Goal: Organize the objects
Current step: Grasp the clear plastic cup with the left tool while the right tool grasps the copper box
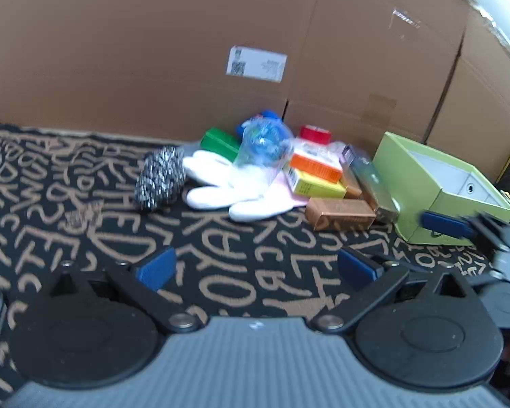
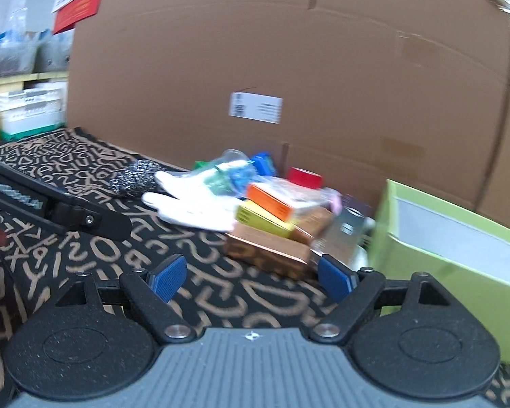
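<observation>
A heap of small things lies on a black mat with tan letters [image 1: 221,238]: a steel scourer [image 1: 161,176], white gloves [image 1: 221,183], a clear plastic bag [image 1: 265,146], orange [image 1: 316,166], yellow [image 1: 316,187] and brown [image 1: 340,216] boxes, a green box [image 1: 219,142] and red tape [image 1: 315,134]. An open light-green box [image 1: 438,183] stands to their right. My left gripper [image 1: 255,268] is open and empty, short of the heap. My right gripper [image 2: 251,277] is open and empty, close to the brown box [image 2: 272,251] and the green box [image 2: 452,255].
Big cardboard cartons [image 1: 221,34] wall off the back. The right gripper's finger [image 1: 445,222] shows by the light-green box in the left view. Shelves with bins [image 2: 27,108] stand at the far left of the right view.
</observation>
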Motion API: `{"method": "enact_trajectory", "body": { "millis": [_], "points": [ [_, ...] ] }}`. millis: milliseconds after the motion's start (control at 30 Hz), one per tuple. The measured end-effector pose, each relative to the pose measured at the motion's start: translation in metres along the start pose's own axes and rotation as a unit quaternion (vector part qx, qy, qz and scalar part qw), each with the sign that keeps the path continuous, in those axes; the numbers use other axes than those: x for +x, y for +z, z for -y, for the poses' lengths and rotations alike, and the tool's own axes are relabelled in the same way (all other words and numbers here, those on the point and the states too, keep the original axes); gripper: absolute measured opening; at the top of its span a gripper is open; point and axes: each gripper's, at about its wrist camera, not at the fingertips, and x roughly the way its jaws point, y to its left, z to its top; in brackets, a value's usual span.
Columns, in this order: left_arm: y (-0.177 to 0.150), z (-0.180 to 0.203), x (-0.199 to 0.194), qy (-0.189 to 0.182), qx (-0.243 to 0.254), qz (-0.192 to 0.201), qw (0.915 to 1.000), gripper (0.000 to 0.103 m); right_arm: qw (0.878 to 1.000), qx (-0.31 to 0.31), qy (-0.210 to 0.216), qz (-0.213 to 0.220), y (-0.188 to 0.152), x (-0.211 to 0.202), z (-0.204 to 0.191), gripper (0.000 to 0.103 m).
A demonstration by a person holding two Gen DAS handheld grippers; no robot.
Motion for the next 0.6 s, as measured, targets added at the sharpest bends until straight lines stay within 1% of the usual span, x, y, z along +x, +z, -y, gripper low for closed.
{"method": "enact_trajectory", "body": {
  "millis": [133, 233, 367, 433, 467, 500, 533, 567, 600],
  "points": [
    [0.007, -0.005, -0.005, -0.008, 0.010, 0.007, 0.9999, 0.103, 0.999, -0.021, 0.028, -0.006, 0.009, 0.037, 0.004, 0.087],
    [0.009, -0.011, -0.006, -0.009, 0.010, 0.011, 0.9999, 0.103, 0.998, -0.015, 0.050, -0.034, 0.013, 0.063, 0.018, 0.087],
    [0.016, -0.016, -0.001, -0.008, 0.014, 0.014, 0.9998, 0.103, 0.997, 0.009, 0.044, -0.065, 0.013, 0.082, 0.035, 0.087],
    [0.022, -0.016, 0.006, -0.007, 0.022, 0.015, 0.9996, 0.103, 0.996, 0.028, 0.039, -0.074, 0.011, 0.079, 0.040, 0.085],
    [0.025, -0.015, 0.011, -0.006, 0.027, 0.014, 0.9995, 0.103, 0.996, 0.037, 0.038, -0.076, 0.010, 0.073, 0.041, 0.078],
    [0.029, -0.014, 0.017, -0.004, 0.031, 0.013, 0.9994, 0.103, 0.995, 0.045, 0.039, -0.077, 0.008, 0.066, 0.040, 0.075],
    [0.034, -0.012, 0.022, -0.005, 0.035, 0.013, 0.9993, 0.103, 0.995, 0.052, 0.043, -0.078, 0.006, 0.057, 0.038, 0.068],
    [0.039, -0.010, 0.029, -0.009, 0.039, 0.014, 0.9991, 0.103, 0.994, 0.054, 0.049, -0.078, 0.004, 0.050, 0.035, 0.063],
    [0.044, -0.006, 0.037, -0.012, 0.042, 0.014, 0.9989, 0.103, 0.994, 0.053, 0.052, -0.077, 0.001, 0.042, 0.031, 0.062]
  ]
}}
